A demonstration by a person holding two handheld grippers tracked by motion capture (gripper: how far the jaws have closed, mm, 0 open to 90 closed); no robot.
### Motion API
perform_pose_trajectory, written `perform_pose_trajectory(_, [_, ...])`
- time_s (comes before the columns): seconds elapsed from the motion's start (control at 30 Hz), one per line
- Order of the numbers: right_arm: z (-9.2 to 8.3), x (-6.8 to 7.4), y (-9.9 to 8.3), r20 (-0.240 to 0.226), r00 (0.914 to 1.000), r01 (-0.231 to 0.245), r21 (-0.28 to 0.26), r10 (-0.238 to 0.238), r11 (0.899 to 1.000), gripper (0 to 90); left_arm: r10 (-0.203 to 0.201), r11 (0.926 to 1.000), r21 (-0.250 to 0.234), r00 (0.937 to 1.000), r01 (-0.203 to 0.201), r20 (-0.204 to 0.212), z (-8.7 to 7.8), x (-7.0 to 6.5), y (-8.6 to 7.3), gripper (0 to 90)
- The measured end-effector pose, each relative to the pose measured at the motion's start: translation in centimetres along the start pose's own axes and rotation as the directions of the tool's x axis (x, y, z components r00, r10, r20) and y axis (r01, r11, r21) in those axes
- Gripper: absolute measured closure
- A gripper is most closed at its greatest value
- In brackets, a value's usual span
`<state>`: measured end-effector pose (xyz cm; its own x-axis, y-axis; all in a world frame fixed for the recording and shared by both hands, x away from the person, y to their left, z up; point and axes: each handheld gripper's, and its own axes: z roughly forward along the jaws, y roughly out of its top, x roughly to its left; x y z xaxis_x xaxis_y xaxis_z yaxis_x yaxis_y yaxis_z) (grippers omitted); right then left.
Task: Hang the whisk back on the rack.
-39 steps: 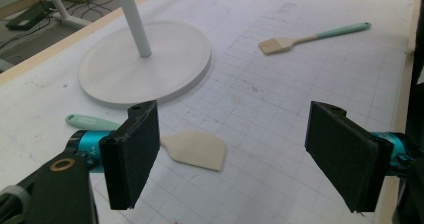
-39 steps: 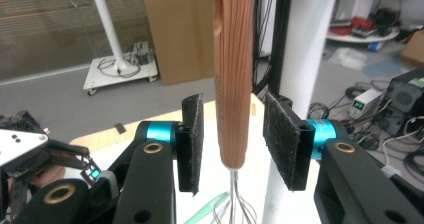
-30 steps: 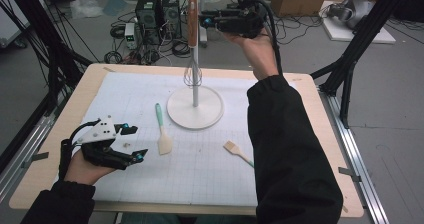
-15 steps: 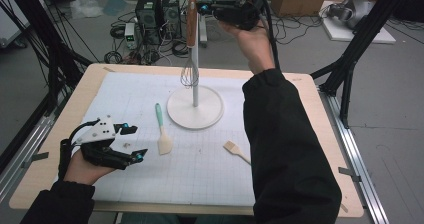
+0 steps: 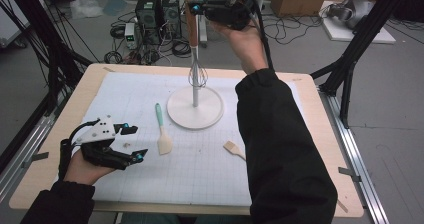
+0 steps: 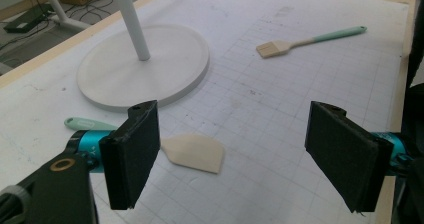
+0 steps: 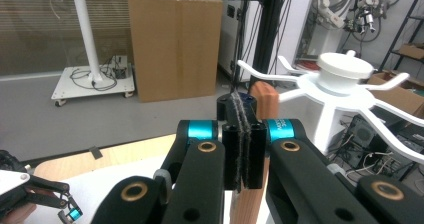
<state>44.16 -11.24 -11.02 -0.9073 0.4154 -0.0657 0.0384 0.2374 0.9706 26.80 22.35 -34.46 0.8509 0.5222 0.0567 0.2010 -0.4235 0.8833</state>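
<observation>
A white hook stand (image 5: 195,108) rises from its round base (image 6: 145,69) mid-table. A wire whisk (image 5: 197,76) with a brown wooden handle (image 7: 263,100) hangs along its pole. My right gripper (image 5: 196,7) is held high beside the stand's hook crown (image 7: 345,66). Its pads are pressed flat together just in front of the handle's top, and I cannot make out anything between them. My left gripper (image 5: 133,142) rests open at the front left of the table. A cream spatula (image 6: 192,153) with a teal handle (image 5: 161,129) lies just beyond its jaws (image 6: 235,154), untouched.
A small brush (image 6: 305,40) with a teal handle lies right of the base, partly under the right sleeve (image 5: 280,149). A gridded white mat (image 5: 200,169) covers the wooden table. Computer cases, cables and black frame legs stand behind and beside the table.
The right gripper has risen a little and shifted left, closer to the stand's top. The left hand and gripper have stayed put.
</observation>
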Motion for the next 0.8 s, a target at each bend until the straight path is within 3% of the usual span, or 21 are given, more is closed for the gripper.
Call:
perform_pose_trajectory(0.23, [-0.1,0.3,0.0,-0.003,1.0,0.009,0.015,-0.009,1.0,89.6,0.0,1.0,-0.001,1.0,0.0,0.002,-0.1,0.0,0.0,22.5])
perform_pose_trajectory(0.57, [-2.7,-0.5,-0.3,0.014,0.9999,0.007,0.004,-0.007,1.0,89.6,0.004,1.0,0.002,1.0,-0.004,0.004,-0.1,0.1,0.0,22.5])
perform_pose_trajectory(0.8, [-3.9,-1.6,-0.6,0.05,0.9987,-0.008,0.009,0.008,1.0,89.6,0.003,1.0,0.003,1.0,-0.003,0.004,-0.1,0.1,0.0,22.5])
